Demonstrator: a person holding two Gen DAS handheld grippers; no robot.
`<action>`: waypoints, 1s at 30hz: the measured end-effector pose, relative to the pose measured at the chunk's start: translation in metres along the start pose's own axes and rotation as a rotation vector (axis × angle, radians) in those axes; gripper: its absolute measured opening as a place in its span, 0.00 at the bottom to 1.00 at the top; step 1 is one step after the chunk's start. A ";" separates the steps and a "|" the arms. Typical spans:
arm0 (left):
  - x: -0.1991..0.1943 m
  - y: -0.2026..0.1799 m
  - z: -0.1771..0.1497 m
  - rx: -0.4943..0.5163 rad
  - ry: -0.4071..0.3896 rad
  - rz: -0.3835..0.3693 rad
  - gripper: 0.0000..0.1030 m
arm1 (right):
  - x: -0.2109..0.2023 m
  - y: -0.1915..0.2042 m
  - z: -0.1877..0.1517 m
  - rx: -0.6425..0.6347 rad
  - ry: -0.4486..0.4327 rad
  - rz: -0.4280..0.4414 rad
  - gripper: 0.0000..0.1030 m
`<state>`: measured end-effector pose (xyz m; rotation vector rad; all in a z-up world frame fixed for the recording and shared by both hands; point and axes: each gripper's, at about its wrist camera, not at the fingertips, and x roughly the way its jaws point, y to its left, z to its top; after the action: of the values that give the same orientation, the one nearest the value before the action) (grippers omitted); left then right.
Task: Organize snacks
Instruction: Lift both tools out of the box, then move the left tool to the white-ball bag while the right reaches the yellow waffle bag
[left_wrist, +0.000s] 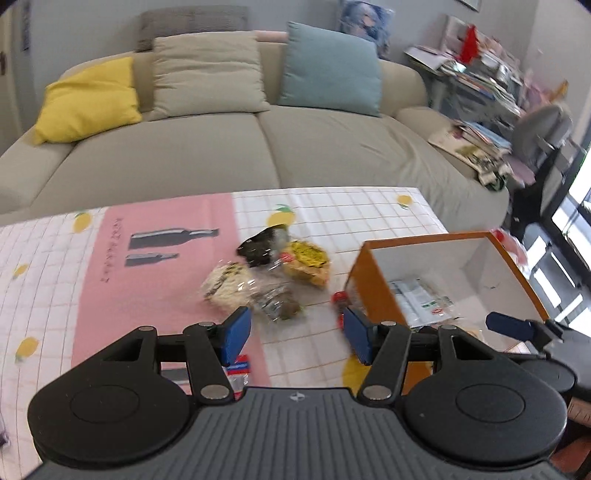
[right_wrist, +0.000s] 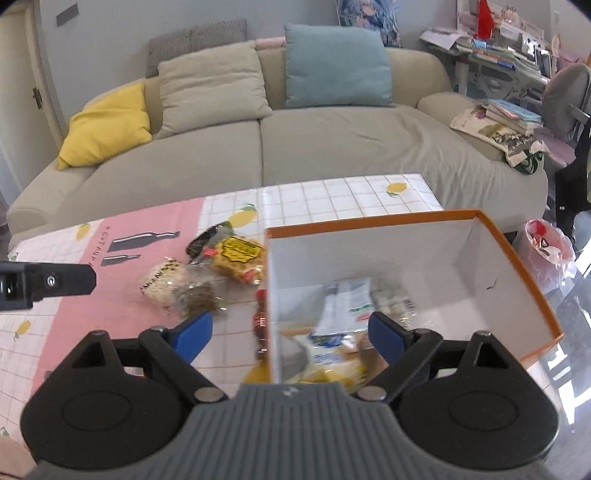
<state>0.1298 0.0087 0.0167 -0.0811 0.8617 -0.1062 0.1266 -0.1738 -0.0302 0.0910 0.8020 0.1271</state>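
A pile of snack packets lies mid-table: a black packet (left_wrist: 258, 247), a yellow one (left_wrist: 306, 262), a pale cracker packet (left_wrist: 227, 284), a clear packet of brown bits (left_wrist: 280, 301) and a small red item (left_wrist: 340, 299) by the box. The orange box (left_wrist: 424, 240) with white inside stands at the right and holds several packets (right_wrist: 347, 306). My left gripper (left_wrist: 297, 336) hangs open above the cloth just short of the pile, nothing between its blue pads. My right gripper (right_wrist: 290, 336) stands wide open over the box's (right_wrist: 369, 221) near left wall, holding nothing.
The table carries a pink and white lemon-print cloth (left_wrist: 147, 258). A small red and blue sachet (left_wrist: 240, 365) lies under my left gripper. Behind the table stands a beige sofa (left_wrist: 221, 147) with cushions. A bin with a pink bag (right_wrist: 546, 247), a chair and cluttered shelves stand at the right.
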 end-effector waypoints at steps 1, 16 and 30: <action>-0.001 0.007 -0.005 -0.015 0.002 0.000 0.66 | -0.001 0.007 -0.005 -0.007 -0.012 0.001 0.87; 0.026 0.084 -0.066 -0.175 0.083 0.041 0.66 | 0.009 0.094 -0.052 -0.119 -0.109 0.020 0.86; 0.072 0.107 -0.069 -0.195 0.127 0.008 0.66 | 0.066 0.117 -0.061 -0.239 -0.037 0.006 0.75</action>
<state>0.1299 0.1038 -0.0942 -0.2562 0.9973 -0.0198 0.1185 -0.0460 -0.1037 -0.1302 0.7442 0.2252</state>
